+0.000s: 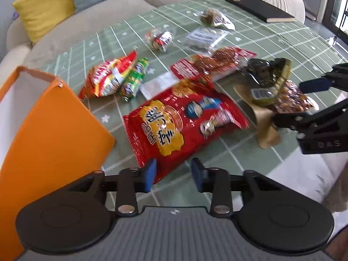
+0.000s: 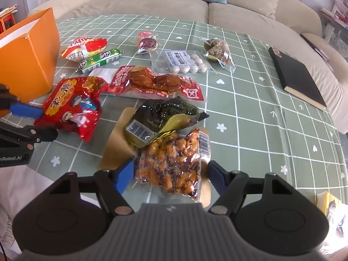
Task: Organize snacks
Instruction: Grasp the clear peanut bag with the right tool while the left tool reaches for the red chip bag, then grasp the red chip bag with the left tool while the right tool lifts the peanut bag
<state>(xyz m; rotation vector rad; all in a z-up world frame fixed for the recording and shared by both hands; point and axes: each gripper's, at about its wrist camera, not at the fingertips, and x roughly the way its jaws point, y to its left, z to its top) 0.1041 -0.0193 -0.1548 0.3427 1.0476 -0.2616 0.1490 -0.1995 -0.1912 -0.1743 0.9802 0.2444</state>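
Observation:
Several snack packs lie on a green checked tablecloth (image 2: pixel 261 113). My left gripper (image 1: pixel 174 175) is open, its blue pads astride the near corner of a big red crisp bag (image 1: pixel 184 124), also in the right wrist view (image 2: pixel 71 106). My right gripper (image 2: pixel 171 175) is open around the near end of a clear pack of orange nuts (image 2: pixel 174 163), which shows in the left wrist view (image 1: pixel 293 100). A dark green-gold pack (image 2: pixel 161 117) lies just beyond it on a tan sheet. An orange paper bag (image 1: pixel 50 126) stands open at the left.
Farther back lie a red meat pack (image 2: pixel 156 82), red and green sausage packs (image 2: pixel 91 54), a pack of white balls (image 2: pixel 184 62) and smaller packets. A black notebook (image 2: pixel 298 78) lies at the right. A beige sofa (image 2: pixel 165 4) with cushions runs behind the table.

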